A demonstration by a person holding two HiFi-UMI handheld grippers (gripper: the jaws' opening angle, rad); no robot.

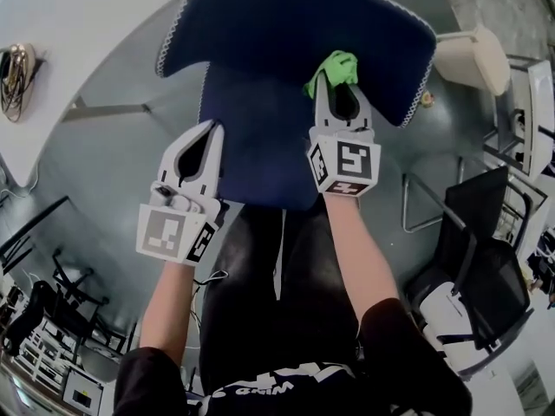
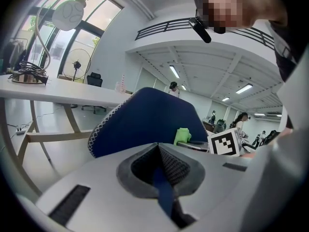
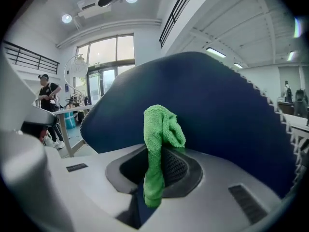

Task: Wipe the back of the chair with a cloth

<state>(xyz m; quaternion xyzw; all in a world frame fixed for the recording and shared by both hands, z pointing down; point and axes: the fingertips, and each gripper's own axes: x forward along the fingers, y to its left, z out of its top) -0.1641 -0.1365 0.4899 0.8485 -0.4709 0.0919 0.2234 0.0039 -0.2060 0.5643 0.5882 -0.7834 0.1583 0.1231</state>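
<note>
Looking down past dark trousers and two bare forearms. Holds the left gripper at the left edge of the blue chair seat, jaws pressed together at the tips, with nothing between them and only a sliver of blue seat showing through the hollow behind.

Holds the right gripper further forward, jaws clamped on a green cloth. Pinches it partway along, with a bunched fold standing above the tips and a tail hanging down inside the jaw hollow. Sets that fold against or just before the front face of the chair back, low and right of centre; cannot tell from any view whether touching.

Shows nothing of the back's rear face, and hides the chair's base under the seat. Loses the back's top edge at the head view's upper border.

Beyond, to the left, catches a white table with a coil of cables near its edge, only partly in frame. To the right, picks out a white chair and black chairs, crowded and hard to separate. Far off in the gripper views, makes out standing figures, too small to tell more.
</note>
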